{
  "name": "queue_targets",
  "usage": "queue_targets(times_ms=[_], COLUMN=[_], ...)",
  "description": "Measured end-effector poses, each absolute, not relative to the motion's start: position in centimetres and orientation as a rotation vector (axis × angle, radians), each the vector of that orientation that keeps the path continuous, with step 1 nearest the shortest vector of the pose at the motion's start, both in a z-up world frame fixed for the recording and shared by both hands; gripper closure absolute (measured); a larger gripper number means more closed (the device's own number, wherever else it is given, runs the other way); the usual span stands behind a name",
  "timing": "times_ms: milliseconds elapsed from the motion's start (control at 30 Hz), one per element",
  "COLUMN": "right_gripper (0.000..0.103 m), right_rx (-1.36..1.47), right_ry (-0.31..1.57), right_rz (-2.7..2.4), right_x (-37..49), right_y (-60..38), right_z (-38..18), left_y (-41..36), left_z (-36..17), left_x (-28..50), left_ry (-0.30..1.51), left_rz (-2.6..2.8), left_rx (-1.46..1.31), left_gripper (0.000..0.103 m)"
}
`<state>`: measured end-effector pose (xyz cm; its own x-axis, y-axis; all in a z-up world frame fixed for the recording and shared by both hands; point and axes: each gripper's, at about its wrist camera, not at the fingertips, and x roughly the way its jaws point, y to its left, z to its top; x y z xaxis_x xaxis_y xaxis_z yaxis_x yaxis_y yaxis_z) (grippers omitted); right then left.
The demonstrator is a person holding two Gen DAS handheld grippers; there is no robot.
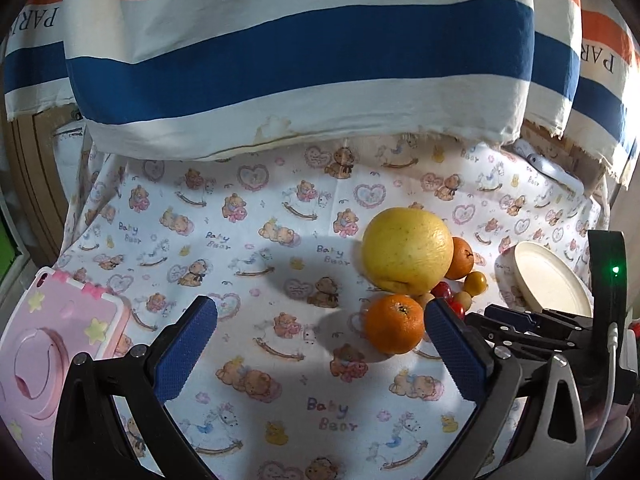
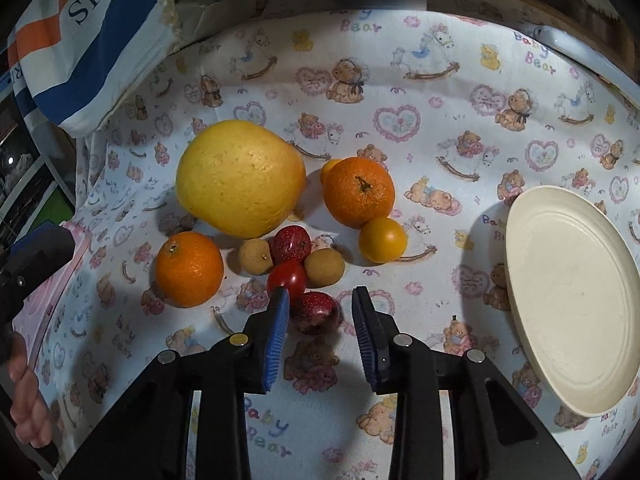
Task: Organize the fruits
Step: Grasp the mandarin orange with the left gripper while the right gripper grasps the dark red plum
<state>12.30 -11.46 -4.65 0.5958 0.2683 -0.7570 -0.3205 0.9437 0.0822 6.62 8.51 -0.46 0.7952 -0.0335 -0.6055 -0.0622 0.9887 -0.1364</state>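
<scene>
A big yellow pomelo, two oranges, a yellow tomato, a red cherry tomato, two tan longans and a dark red fruit lie clustered on the bear-print cloth. My right gripper straddles another dark red fruit. The left pad is close to it and a gap shows on the right. My left gripper is wide open over bare cloth. Its right finger is beside the near orange, in front of the pomelo.
A cream plate lies right of the fruit, nothing on it. A pink tablet case lies at the near left. Striped "PARIS" cushions line the back. A hand shows at the left edge of the right wrist view.
</scene>
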Motion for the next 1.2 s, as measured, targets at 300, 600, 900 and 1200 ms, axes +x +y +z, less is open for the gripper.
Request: queue_targets(times_ms=[300,600,900,1200], right_gripper=[0.076,0.076,0.076,0.076], right_rx=[-0.051,0.033,0.000,0.008], right_ry=[0.875,0.718,0.600,0.577], right_rz=[0.334,0.346,0.261,0.222], right_x=[12.7,11.4,10.3,10.5], right_y=[-11.5,-13.8,-14.5,-15.4], right_z=[-5.2,-3.2,-1.7,-1.5], left_y=[8.9,7.5,5.2,1.3], left_z=[0.2,0.3,-2.0,-3.6], left_x=[6.1,6.4,10.9,13.6], left_ry=[0.603,0.576,0.851,1.000], left_rz=[0.042,-0.018,-0.151,-0.137], left_rx=[-0.151,-0.093,-0.136,-0.062], left_gripper=[0.000,0.004,0.019,0.027])
